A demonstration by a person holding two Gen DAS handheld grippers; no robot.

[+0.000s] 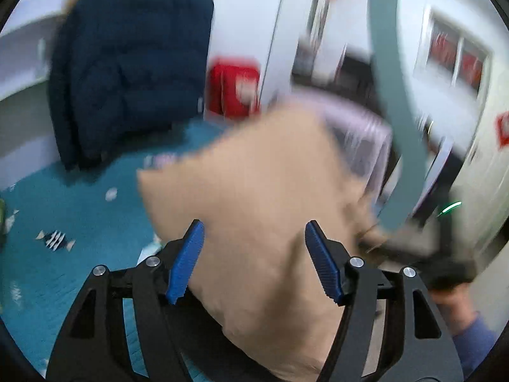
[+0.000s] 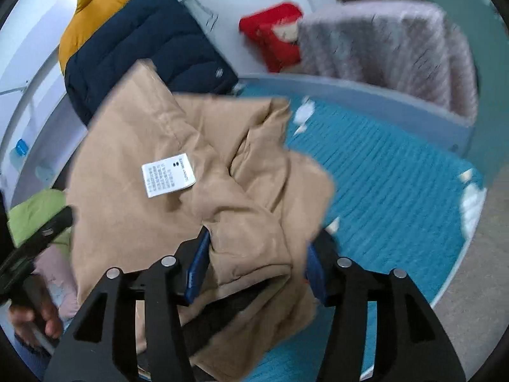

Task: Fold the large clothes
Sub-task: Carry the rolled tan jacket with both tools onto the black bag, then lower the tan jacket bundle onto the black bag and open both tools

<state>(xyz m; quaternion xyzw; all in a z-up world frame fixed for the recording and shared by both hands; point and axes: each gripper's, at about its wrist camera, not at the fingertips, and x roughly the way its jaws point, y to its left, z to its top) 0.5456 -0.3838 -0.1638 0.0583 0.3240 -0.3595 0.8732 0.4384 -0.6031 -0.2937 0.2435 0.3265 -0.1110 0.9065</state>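
Blue pads (image 1: pixel 186 261) of the left gripper (image 1: pixel 254 259) stand apart, unclenched, astride the tan garment (image 2: pixel 178 146), which spreads forward over the teal bedspread (image 2: pixel 391 172), while the right gripper (image 2: pixel 256 265), equally near, looks pressed on a bunched fold.

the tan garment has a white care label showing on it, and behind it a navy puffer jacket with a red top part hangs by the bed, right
Not quite. The top part of the navy puffer jacket is mustard yellow, not red; the right wrist view shows it clearly. The rest holds: the tan garment has a white care label showing, and the jacket hangs behind it by the bed.
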